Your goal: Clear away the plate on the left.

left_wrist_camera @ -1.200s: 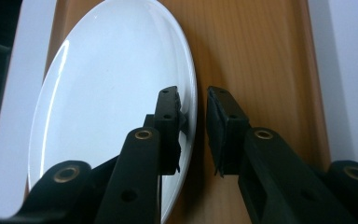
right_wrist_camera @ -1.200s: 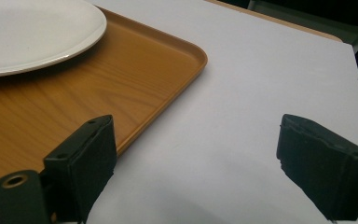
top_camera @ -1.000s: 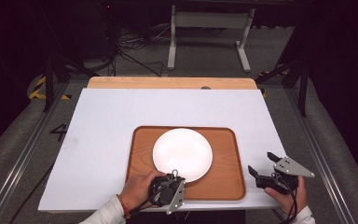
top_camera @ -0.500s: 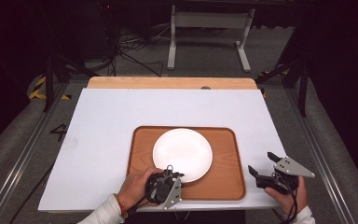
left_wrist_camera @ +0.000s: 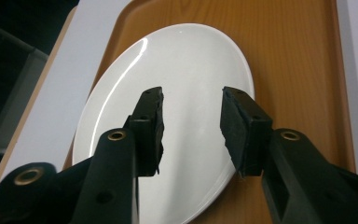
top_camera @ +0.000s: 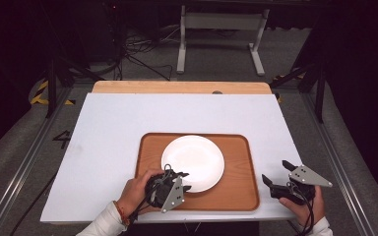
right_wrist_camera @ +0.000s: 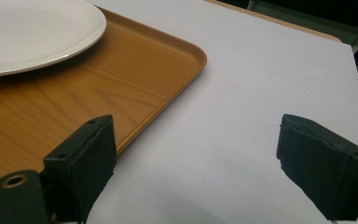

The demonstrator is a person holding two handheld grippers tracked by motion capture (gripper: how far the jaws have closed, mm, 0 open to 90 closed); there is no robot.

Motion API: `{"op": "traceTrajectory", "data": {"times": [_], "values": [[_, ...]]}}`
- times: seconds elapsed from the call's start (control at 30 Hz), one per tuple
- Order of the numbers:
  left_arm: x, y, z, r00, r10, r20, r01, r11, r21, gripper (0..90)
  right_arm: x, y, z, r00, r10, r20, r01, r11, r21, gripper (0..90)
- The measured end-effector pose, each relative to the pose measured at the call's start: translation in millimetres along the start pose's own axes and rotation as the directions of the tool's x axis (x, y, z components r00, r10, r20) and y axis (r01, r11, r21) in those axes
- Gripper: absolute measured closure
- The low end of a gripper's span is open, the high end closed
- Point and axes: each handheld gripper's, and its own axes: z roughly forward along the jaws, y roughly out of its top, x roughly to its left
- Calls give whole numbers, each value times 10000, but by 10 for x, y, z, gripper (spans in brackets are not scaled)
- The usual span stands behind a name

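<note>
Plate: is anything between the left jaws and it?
Nothing visible. The left gripper hangs just above the plate's near edge, its jaws just opened and empty. The plate lies bare on the tray.

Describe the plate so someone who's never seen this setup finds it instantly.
Start at the white tabletop; toward its near edge lies a brown wooden tray. The white plate lies in that tray, left of centre, just ahead of the left gripper. It is the one round, glossy white thing there, and bare.
</note>
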Motion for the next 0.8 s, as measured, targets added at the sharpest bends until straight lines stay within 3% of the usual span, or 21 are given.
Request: {"op": "traceTrajectory", "data": {"times": [0.3,0.33,0.53,0.8], "values": [[94,-47,-66,9986,-211,-488,212,9998,7,502,6,0,8,10000,-17,-21,17,10000,36,126],[85,-60,-69,9976,-478,-511,477,9989,-23,475,6,0,8,10000,-15,-21,15,10000,26,126],[162,-122,-107,9937,-766,-819,770,9970,8,342,5,1,9,10000,-20,-40,20,10000,14,126],[247,-253,-167,9912,-1025,-839,1018,9947,-124,269,3,0,5,10000,-17,-18,17,10000,-6,126]]}}
